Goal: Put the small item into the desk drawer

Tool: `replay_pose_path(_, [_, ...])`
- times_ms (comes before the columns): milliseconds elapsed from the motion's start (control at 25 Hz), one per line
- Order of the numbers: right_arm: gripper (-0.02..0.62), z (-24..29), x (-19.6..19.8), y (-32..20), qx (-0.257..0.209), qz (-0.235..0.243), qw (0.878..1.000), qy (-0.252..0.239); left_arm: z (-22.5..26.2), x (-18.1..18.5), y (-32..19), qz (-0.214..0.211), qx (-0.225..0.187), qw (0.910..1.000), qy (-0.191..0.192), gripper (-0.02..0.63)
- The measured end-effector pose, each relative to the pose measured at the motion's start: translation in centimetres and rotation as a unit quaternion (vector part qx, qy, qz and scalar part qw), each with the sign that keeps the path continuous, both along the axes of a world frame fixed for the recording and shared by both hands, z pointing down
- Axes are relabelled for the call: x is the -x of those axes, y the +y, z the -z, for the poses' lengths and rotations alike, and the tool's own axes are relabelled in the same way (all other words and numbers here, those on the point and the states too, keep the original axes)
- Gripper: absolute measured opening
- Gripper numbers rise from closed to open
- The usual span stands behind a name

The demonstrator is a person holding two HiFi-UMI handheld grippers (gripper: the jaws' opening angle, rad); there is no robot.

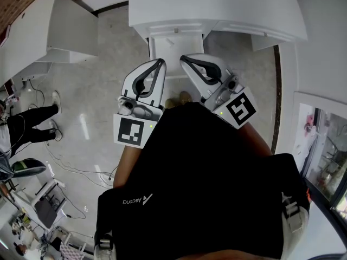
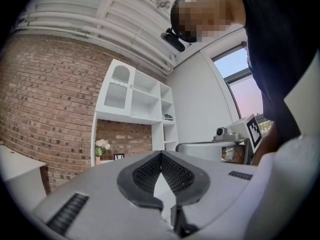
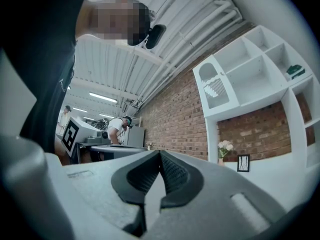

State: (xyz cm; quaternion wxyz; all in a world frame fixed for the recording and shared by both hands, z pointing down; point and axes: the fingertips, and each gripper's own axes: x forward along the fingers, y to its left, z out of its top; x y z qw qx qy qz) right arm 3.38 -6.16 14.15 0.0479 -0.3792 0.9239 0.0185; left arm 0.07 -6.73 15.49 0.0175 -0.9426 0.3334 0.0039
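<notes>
While both grippers are held empty in front of your chest, I cannot settle the step from this moment. It fits the time before the small item is fetched, and also the time after it went into the drawer. So the good advice is only what serves both: lean your head a little more over the furniture, so that the inside of the drawer becomes visible, and hold the grippers away from its front edge.

The white desk (image 1: 217, 4) stands ahead of you against the brick wall (image 2: 45, 109), under a white shelf unit (image 2: 135, 99). Its drawer (image 1: 176, 50) seems to be pulled out toward you, just in front of the gripper tips. I judge this from the pale tray shape below the desk edge, and I am not fully sure.

You hold your forearms bent and close to your body. The left gripper (image 1: 161, 63) and the right gripper (image 1: 182, 58) are side by side, near each other but not touching, and both point forward at the desk. Each gripper view shows its jaws closed tip to tip, with nothing between them.

I cannot find the small item in any view. A tiny pale speck (image 1: 176, 30) sits at the desk edge above the drawer, too small to name.
</notes>
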Motion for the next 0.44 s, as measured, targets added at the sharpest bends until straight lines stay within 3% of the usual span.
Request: replay_pose_path(440, [0.002,-0.08,-0.73,0.91,0.001,-0.011,1.000,0.008,0.32,-0.16,0.78,0.002,0.000,1.0000,0.009,-0.002])
